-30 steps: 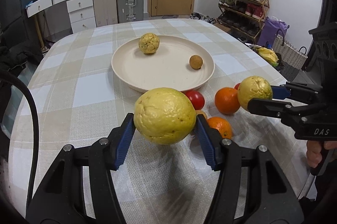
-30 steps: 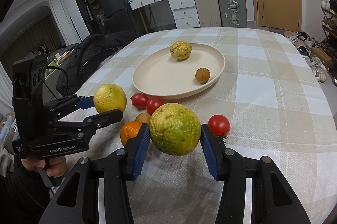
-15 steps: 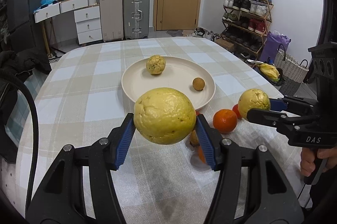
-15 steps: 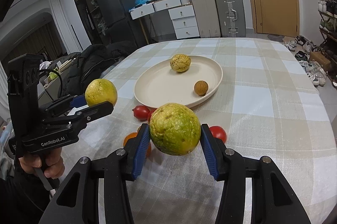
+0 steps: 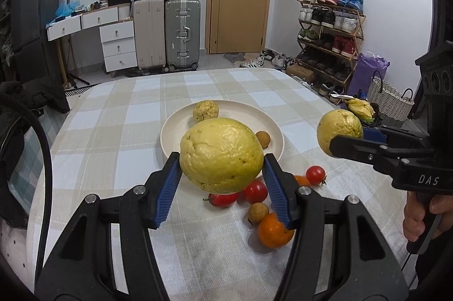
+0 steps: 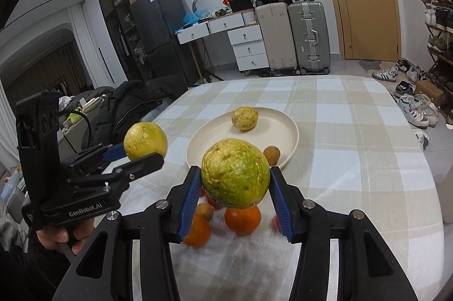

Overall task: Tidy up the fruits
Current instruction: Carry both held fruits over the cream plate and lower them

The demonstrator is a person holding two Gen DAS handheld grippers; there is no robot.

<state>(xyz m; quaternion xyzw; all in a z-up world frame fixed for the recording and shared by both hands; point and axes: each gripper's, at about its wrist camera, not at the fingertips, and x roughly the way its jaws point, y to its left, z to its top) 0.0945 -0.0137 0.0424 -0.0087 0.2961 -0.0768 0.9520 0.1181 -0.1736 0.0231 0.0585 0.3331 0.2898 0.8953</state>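
My left gripper [image 5: 221, 161] is shut on a large yellow fruit [image 5: 222, 148], held in the air in front of the cream plate [image 5: 172, 131]. Beside it my right gripper [image 6: 235, 176] is shut on a green-yellow fruit [image 6: 235, 165], at about the same height. On the plate lie a bumpy yellow fruit [image 5: 205, 110] and a small brown fruit [image 5: 263, 139]. Under the grippers, on the checked cloth, lie red tomatoes [image 5: 254, 191], an orange [image 5: 273, 230] and another small brown fruit [image 5: 258, 212].
A dark jacket [image 6: 133, 103] lies by the table's left edge. A shoe rack [image 5: 328, 40] and a wicker basket [image 5: 389, 100] stand off the right side. Suitcases [image 5: 167, 32] and drawers stand by the far wall. A hand [image 5: 419, 219] holds the right gripper's handle.
Both grippers have risen with their fruits still held, and they point less steeply down. The plate and loose fruits now sit lower and farther below them.
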